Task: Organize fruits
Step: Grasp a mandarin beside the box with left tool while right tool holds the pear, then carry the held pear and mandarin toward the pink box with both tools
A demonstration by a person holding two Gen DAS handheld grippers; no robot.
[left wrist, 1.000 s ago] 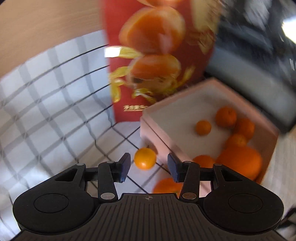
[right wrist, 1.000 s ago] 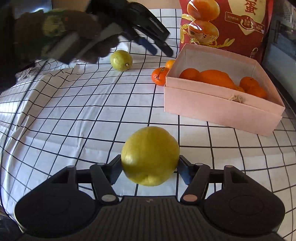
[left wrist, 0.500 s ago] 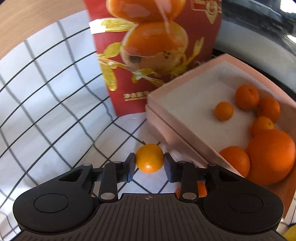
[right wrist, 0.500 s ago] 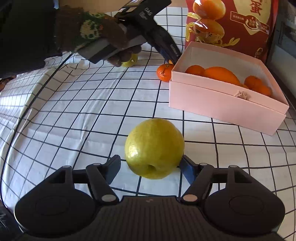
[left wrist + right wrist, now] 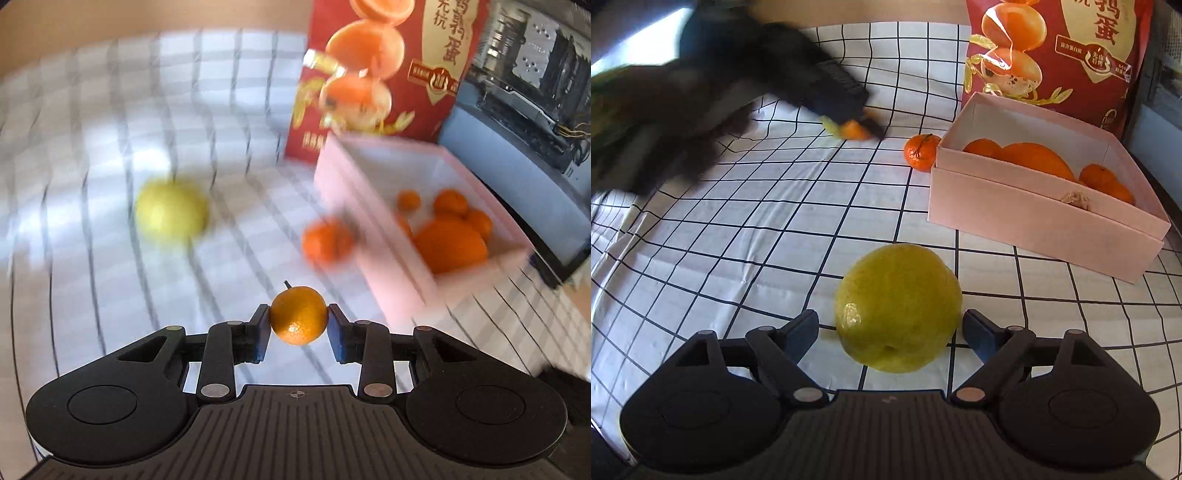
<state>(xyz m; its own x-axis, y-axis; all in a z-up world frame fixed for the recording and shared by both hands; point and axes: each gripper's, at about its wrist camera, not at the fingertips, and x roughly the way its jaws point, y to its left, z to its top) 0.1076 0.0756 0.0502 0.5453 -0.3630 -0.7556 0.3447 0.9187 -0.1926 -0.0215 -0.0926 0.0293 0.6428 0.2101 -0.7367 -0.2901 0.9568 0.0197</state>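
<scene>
Fruits: left gripper [image 5: 299,325] clamps a small orange [image 5: 298,314], bound for the pink box [image 5: 384,254]; right gripper [image 5: 891,332] is opening around the green fruit [image 5: 897,306], its pads clear of it.

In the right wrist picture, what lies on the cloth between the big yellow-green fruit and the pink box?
Nothing: in the right wrist view only bare checked white cloth separates the large yellow-green round fruit from the pink cardboard box.

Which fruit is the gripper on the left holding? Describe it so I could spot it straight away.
Start at the pink box on the checked cloth. Out over the cloth, the left gripper is shut on a small orange citrus. It is much smaller than the yellow-green fruit and is the only fruit off the cloth.
</scene>
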